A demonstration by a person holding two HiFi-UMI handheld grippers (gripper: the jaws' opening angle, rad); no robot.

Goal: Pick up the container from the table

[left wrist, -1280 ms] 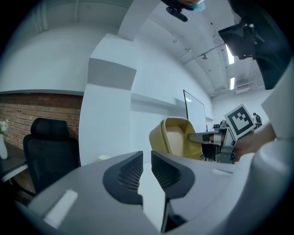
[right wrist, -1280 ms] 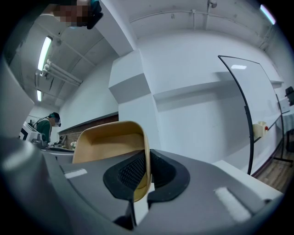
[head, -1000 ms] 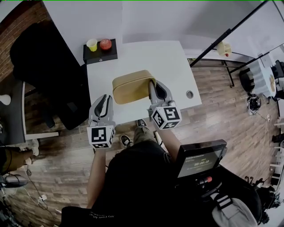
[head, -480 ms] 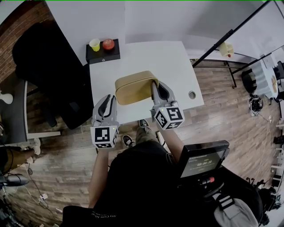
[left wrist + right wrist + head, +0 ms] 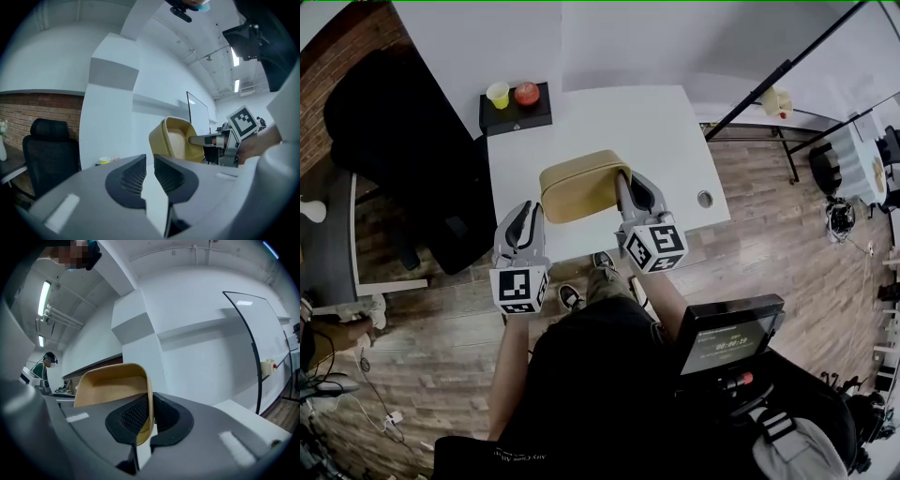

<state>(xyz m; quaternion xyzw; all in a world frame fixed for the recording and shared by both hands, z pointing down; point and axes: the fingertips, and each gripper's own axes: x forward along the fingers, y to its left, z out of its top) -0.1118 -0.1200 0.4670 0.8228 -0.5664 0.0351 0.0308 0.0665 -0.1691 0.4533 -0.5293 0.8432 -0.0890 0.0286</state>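
The container (image 5: 579, 186) is a tan, rounded-rectangular tub over the front part of the white table (image 5: 647, 131). My right gripper (image 5: 624, 184) is shut on its right-hand rim; in the right gripper view the thin wall (image 5: 149, 401) is pinched between the black pads. The left gripper view shows the container (image 5: 176, 138) tipped on its side, with its hollow facing that camera. My left gripper (image 5: 529, 210) stands just left of the container, near the table's front edge. It is apart from the tub, and its jaws are slightly parted with nothing between them.
A black tray (image 5: 514, 116) at the table's far left corner holds a yellow cup (image 5: 498, 94) and a red apple (image 5: 526, 92). A round cable hole (image 5: 704, 199) is near the right edge. A black office chair (image 5: 394, 131) stands left of the table.
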